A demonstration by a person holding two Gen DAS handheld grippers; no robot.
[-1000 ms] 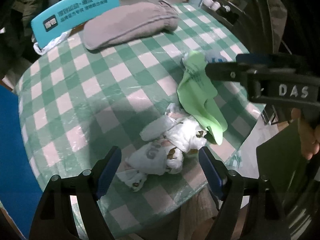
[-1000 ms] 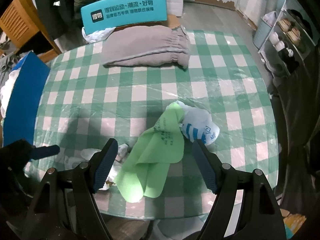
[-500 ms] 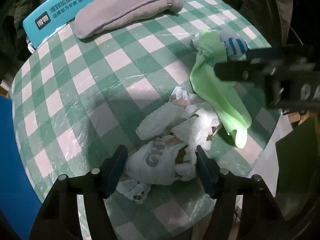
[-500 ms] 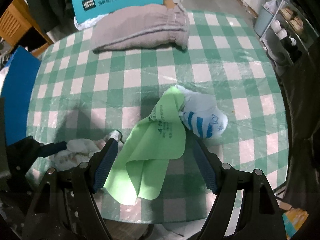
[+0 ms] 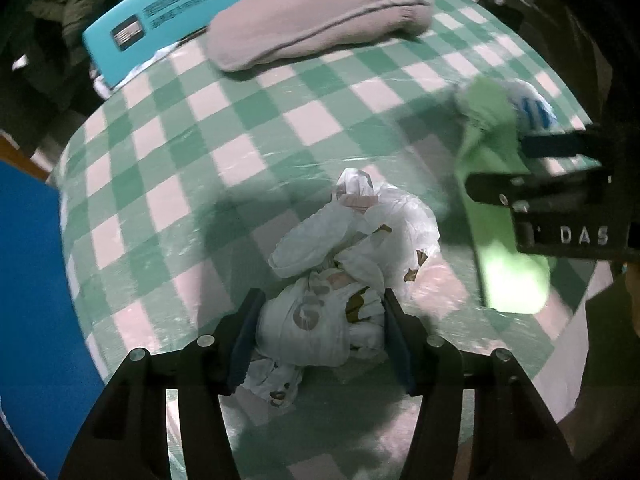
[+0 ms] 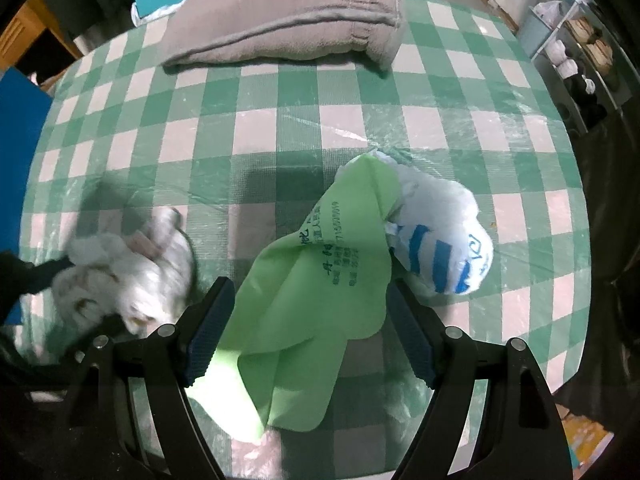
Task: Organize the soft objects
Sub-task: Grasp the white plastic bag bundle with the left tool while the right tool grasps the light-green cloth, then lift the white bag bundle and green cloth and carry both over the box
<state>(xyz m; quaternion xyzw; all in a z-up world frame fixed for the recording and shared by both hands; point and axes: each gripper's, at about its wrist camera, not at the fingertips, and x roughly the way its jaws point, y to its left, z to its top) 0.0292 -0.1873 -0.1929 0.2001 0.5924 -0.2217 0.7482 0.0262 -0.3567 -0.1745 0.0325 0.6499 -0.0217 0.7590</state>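
A crumpled white plastic bag [image 5: 344, 276] with brown print lies on the green checked tablecloth [image 5: 240, 132]. My left gripper [image 5: 320, 340] is open, its jaws on either side of the bag's near end. A light green bag [image 6: 308, 300] lies flat, overlapping a white bag with blue stripes [image 6: 444, 236]. My right gripper [image 6: 308, 340] is open, its jaws straddling the green bag's near part. The white bag also shows in the right wrist view [image 6: 124, 276], blurred. Folded grey trousers [image 6: 288, 20] lie at the far side.
A teal chair back [image 5: 172, 12] with printed text stands behind the table. A blue surface [image 5: 28, 300] stands left of the table. Shelves with shoes [image 6: 580, 52] stand at the right. The round table's front edge is close under both grippers.
Both grippers have moved down and forward. The left jaws now flank the white bag and have narrowed. The right jaws now flank the green bag.
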